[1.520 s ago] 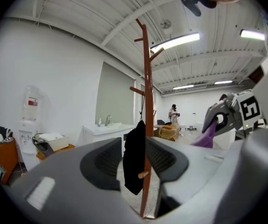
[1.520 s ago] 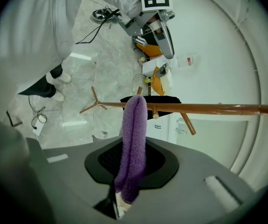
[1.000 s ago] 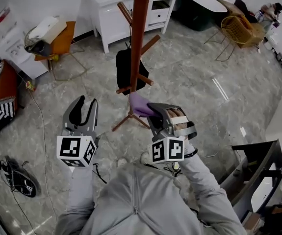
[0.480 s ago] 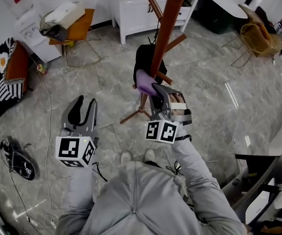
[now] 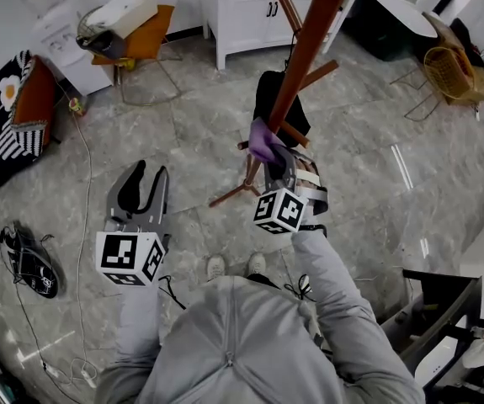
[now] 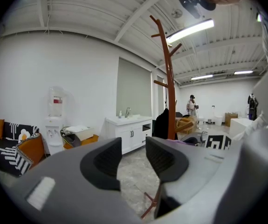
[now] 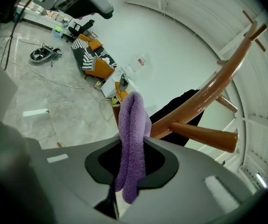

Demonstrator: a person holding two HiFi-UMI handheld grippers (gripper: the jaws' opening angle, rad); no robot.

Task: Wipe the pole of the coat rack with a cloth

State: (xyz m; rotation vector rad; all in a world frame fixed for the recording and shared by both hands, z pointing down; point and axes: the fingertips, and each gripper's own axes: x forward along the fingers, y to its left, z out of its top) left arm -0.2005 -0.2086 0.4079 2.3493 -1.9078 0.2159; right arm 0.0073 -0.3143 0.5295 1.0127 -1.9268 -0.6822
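Observation:
The coat rack's brown wooden pole [image 5: 305,53] rises toward the head camera, with side pegs and a black garment [image 5: 269,99] hung low on it. My right gripper [image 5: 273,151] is shut on a folded purple cloth [image 5: 263,140], and the cloth presses against the pole's lower part. In the right gripper view the purple cloth [image 7: 132,143] stands between the jaws with the pole [image 7: 203,101] just behind it. My left gripper [image 5: 138,194] hangs to the left, apart from the rack, open and holding nothing. The left gripper view shows the pole [image 6: 170,92] to the right of the open left gripper [image 6: 134,161].
A white cabinet [image 5: 250,15] stands behind the rack. An orange chair [image 5: 136,49] and a water dispenser [image 5: 52,15] are at back left, a patterned sofa [image 5: 6,124] at far left. A cable and a black bundle [image 5: 31,263] lie on the floor. The rack's feet [image 5: 237,192] splay near my shoes.
My right gripper has carried the purple cloth forward and up onto the pole. The head view shifted, so the rack now sits further right. The left gripper stayed put.

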